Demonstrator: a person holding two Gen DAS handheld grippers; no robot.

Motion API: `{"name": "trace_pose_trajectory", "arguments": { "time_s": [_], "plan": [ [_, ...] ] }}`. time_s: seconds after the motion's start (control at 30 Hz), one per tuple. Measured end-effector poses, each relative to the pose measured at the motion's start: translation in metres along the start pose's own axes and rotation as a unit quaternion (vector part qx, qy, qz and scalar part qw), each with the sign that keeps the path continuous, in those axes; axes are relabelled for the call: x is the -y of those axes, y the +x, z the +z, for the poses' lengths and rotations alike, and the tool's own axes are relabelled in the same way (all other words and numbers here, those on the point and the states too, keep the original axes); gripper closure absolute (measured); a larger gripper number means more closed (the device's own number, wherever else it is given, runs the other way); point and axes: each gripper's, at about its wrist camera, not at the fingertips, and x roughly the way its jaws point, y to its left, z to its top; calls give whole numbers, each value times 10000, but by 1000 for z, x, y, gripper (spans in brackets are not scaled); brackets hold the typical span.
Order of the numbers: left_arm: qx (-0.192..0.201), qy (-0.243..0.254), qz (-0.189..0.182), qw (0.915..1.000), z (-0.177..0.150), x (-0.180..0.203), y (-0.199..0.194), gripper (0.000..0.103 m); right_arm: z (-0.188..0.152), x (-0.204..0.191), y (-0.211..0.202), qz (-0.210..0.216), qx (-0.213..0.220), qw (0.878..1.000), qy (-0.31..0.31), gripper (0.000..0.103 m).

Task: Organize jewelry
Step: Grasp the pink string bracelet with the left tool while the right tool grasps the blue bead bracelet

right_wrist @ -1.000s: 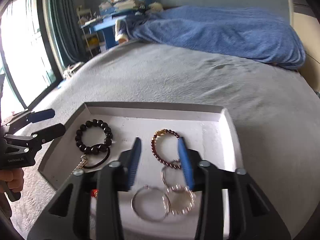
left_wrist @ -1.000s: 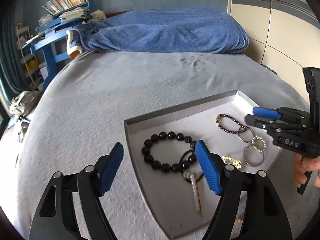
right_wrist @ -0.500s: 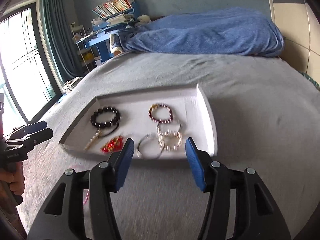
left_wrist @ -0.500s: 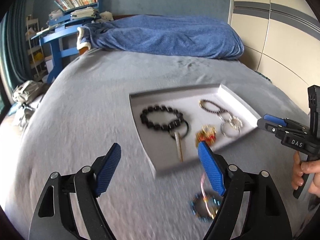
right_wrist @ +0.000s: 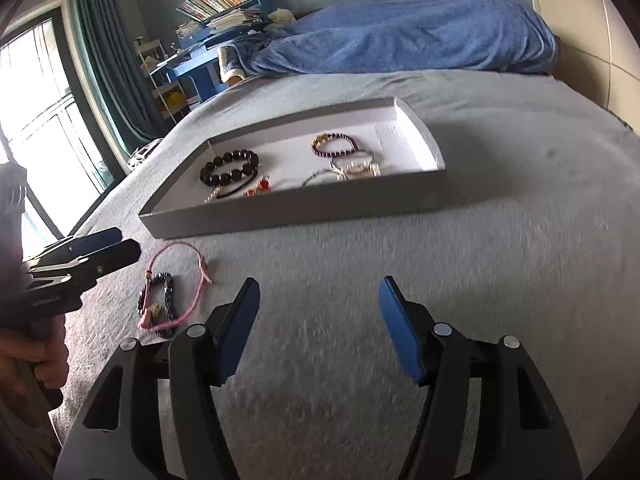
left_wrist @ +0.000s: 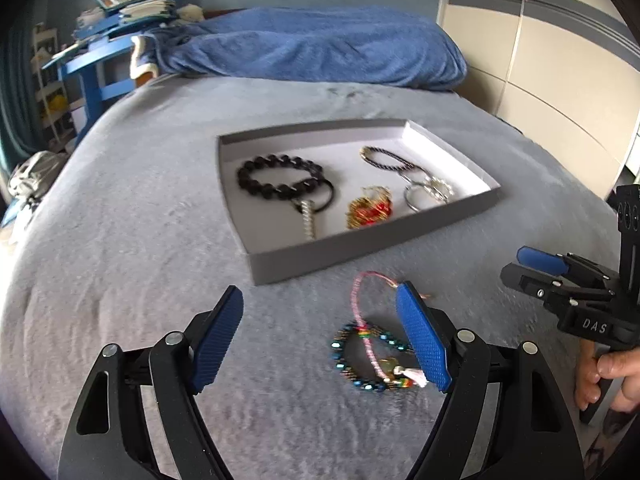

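Note:
A grey tray (left_wrist: 360, 254) (right_wrist: 296, 210) on the grey bed holds a black bead bracelet (left_wrist: 276, 180) (right_wrist: 228, 166), a dark purple bracelet (left_wrist: 386, 158) (right_wrist: 334, 145), silver rings (left_wrist: 426, 194) (right_wrist: 356, 168), a red-gold piece (left_wrist: 370, 210) and a chain pendant (left_wrist: 308, 216). In front of the tray lie a pink cord bracelet (left_wrist: 366, 320) (right_wrist: 188, 280) and a dark blue-green bead bracelet (left_wrist: 360, 364) (right_wrist: 166, 300). My left gripper (left_wrist: 320, 340) is open and empty, above the bed just left of those two. My right gripper (right_wrist: 318, 328) is open and empty, right of them.
A blue blanket (left_wrist: 312, 48) lies at the head of the bed. A blue desk with books (left_wrist: 112, 52) stands at the back left, a cream wardrobe (left_wrist: 560, 80) on the right. A window with curtains (right_wrist: 60, 120) is to the left.
Both grippers have pulled back from over the tray toward the near side of the bed. The right gripper has opened wider. The two loose bracelets have come into view.

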Motion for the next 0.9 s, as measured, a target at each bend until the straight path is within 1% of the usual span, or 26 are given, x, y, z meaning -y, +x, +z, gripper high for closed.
{"name": "trace_pose_trajectory", "arguments": {
  "time_s": [0.07,0.1,0.13,0.17,0.2,0.23,0.37,0.47,0.57,0.67,0.83,0.87,0.9],
  "plan": [
    [-134,81,-44,9999,-1,6,9,35,-4,-1,0,-3,-34,10000,36,40],
    [-261,98,-94,9996,-2,8,16,47,-4,-1,0,-12,-31,10000,41,39],
    [-370,82,-146,9992,-3,9,21,56,-5,-2,-1,-16,-23,10000,23,37],
    [-498,63,-202,9985,-4,10,27,74,-5,-3,-1,-19,-24,10000,-4,37],
    [-551,70,-211,9982,-4,11,30,88,-6,-5,-1,-32,-37,10000,-44,36],
    [-545,86,-210,9983,-4,12,30,97,-6,-7,-1,-41,-54,9999,-78,36],
    [-316,66,-271,9991,-3,13,17,98,-7,-17,1,-51,-133,9994,-306,36],
    [-79,-72,-318,9994,2,8,0,98,-9,-29,3,-25,-219,9983,-546,36],
    [93,-157,-280,9994,8,1,-16,98,-11,-42,5,57,-301,9967,-755,36],
    [159,-203,-203,9995,9,-8,-26,98,-12,-55,8,164,-355,9953,-887,36],
    [149,-415,-46,9990,0,-35,-38,98,-5,-72,13,394,-429,9942,-901,36],
    [124,-464,-13,9988,-4,-40,-39,98,-3,-75,15,409,-447,9939,-921,37],
    [103,-489,10,9988,-7,-44,-40,98,-2,-80,18,430,-476,9933,-966,40]
  ]
}}
